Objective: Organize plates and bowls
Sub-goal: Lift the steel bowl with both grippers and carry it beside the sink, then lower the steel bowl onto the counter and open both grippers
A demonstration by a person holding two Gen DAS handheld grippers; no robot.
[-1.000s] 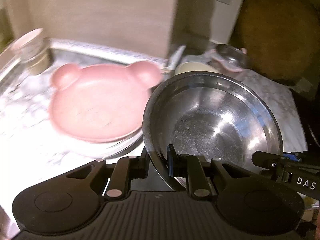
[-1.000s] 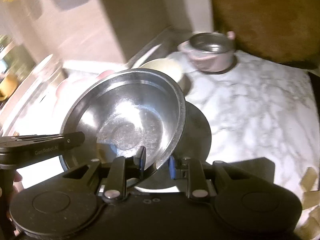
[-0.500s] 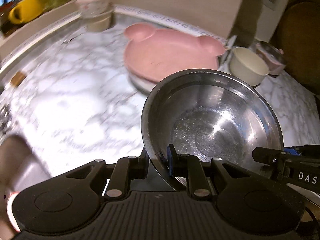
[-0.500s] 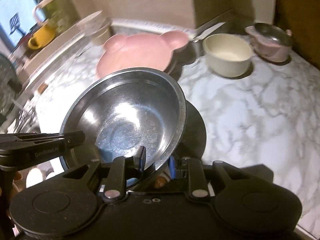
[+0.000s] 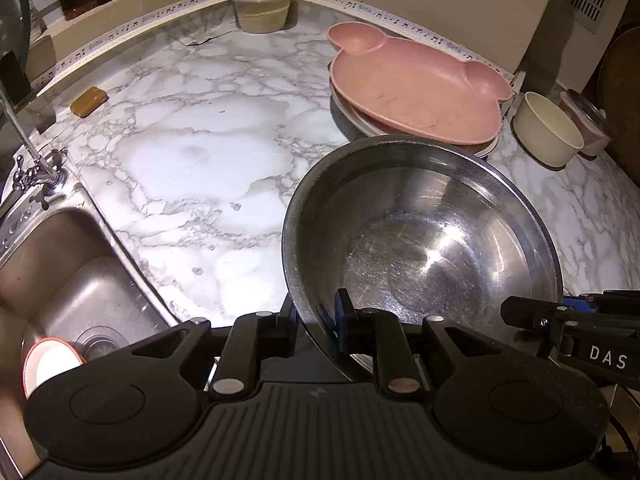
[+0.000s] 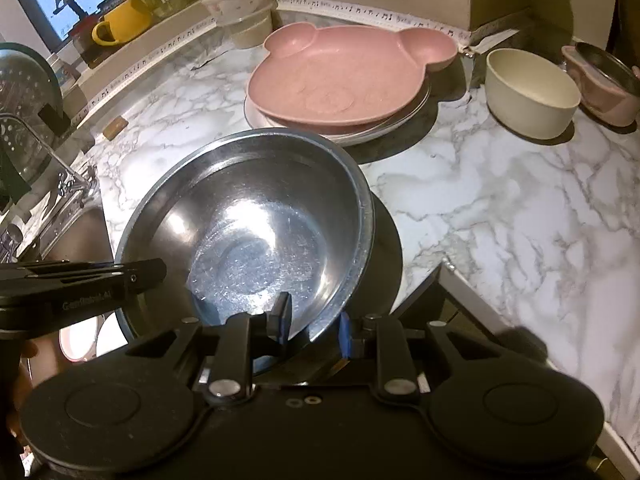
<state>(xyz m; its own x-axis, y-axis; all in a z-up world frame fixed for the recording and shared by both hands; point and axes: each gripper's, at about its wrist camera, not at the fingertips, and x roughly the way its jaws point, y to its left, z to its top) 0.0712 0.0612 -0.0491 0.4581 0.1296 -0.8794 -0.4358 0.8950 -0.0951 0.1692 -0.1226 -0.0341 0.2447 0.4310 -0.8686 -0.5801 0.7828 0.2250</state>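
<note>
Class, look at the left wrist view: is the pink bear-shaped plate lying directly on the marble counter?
No. The pink bear-shaped plate rests on top of a round pale plate, which is what sits on the marble counter.

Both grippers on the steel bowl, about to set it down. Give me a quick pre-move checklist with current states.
1. Left gripper clamped on the steel bowl rim: ok.
2. Right gripper clamped on the rim: ok.
3. Bowl empty: ok, only bare metal shows inside.
4. Bowl level: not ok, it looks tilted in both views.
5. Free counter to set it on: ok, open marble left of the pink plate.
6. Bowl's underside clear of the counter: cannot tell, hidden.
</note>
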